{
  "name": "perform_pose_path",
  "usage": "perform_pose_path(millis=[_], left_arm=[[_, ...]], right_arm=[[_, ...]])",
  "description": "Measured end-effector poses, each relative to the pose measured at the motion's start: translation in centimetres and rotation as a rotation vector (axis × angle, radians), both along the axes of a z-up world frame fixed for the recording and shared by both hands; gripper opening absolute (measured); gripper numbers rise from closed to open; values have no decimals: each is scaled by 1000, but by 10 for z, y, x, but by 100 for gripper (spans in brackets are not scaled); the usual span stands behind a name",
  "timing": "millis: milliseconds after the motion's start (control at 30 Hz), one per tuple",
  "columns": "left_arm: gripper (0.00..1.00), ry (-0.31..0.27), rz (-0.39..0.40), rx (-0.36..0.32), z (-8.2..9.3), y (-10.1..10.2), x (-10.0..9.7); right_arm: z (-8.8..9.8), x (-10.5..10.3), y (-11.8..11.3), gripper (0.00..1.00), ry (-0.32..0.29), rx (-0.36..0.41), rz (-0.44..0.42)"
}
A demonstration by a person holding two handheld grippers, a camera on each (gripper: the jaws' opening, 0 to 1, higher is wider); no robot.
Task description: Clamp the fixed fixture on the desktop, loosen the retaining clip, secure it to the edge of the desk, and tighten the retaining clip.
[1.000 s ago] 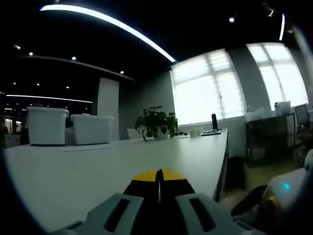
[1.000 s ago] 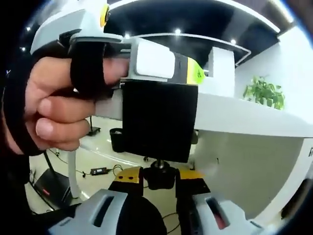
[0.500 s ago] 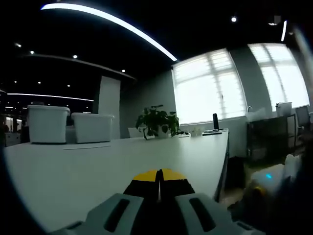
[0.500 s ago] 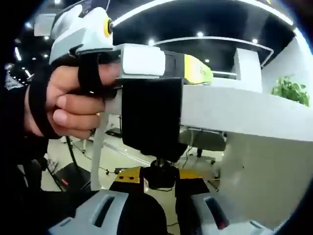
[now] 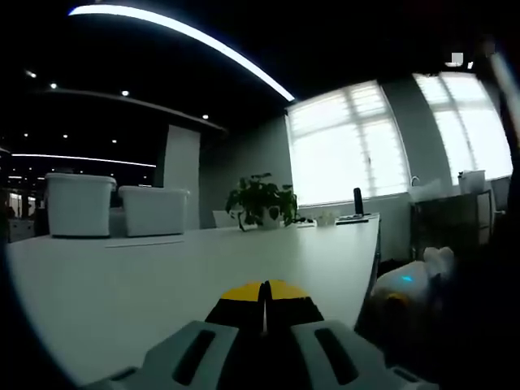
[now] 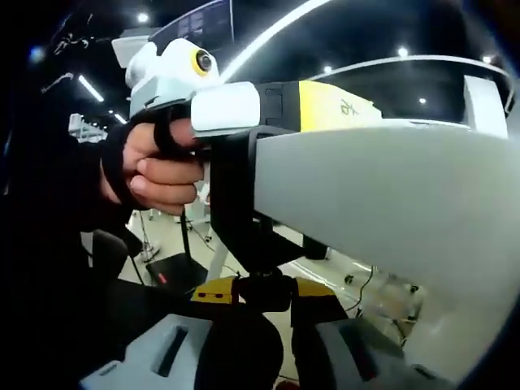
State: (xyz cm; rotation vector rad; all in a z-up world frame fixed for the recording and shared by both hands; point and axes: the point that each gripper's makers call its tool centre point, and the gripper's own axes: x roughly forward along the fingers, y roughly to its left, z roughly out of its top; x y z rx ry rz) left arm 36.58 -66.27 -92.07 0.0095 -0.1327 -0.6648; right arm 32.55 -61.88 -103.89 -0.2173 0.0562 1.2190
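1. Right gripper (image 6: 264, 294), at 6 o'clock, has swung leftward; its jaws pinch the knob (image 6: 264, 288).
2. Fixture (image 6: 244, 203) straddles the desk (image 6: 390, 195) edge; tightening is likely underway.
3. Left gripper (image 5: 264, 294), jaws together, steadies the fixture.

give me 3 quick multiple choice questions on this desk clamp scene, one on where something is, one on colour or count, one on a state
1. Where are the right tongs?
A. under the desk edge, at the black knob
B. on top of the desk
C. at the potted plant

2. How many white bins stand on the far part of the desk?
A. none
B. two
C. five

3. How do the left tongs stand?
A. wide open
B. shut, tips together
C. shut on a cup

Answers:
1. A: the black knob sits between the yellow tips, below the black clamp on the desk edge.
2. B: white bins and stand side by side.
3. B: the yellow tips meet, no gap between them.
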Motion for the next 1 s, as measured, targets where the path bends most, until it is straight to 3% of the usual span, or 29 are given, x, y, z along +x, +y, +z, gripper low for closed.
perform_pose_path(millis=[33, 233, 467, 633, 733, 900, 1000], left_arm=[[1, 4, -1, -1, 0, 0, 0], [1, 14, 0, -2, -1, -1, 0], [1, 10, 0, -2, 0, -1, 0], [1, -2, -6, 0, 1, -2, 0], [1, -4, -6, 0, 1, -2, 0], [1, -7, -5, 1, 0, -1, 0], [1, -11, -7, 1, 0, -1, -1]], right_arm=[[-3, -1, -2, 22, 28, 3, -16], [-5, 2, -2, 23, 37, 22, -21], [-2, -4, -10, 27, 83, 27, -144], [-6, -15, -14, 37, 86, 4, -271], [-5, -21, -16, 42, 34, -27, -397], [-10, -18, -19, 44, 44, -31, -586], [-6, -15, -22, 45, 66, 14, -696]])
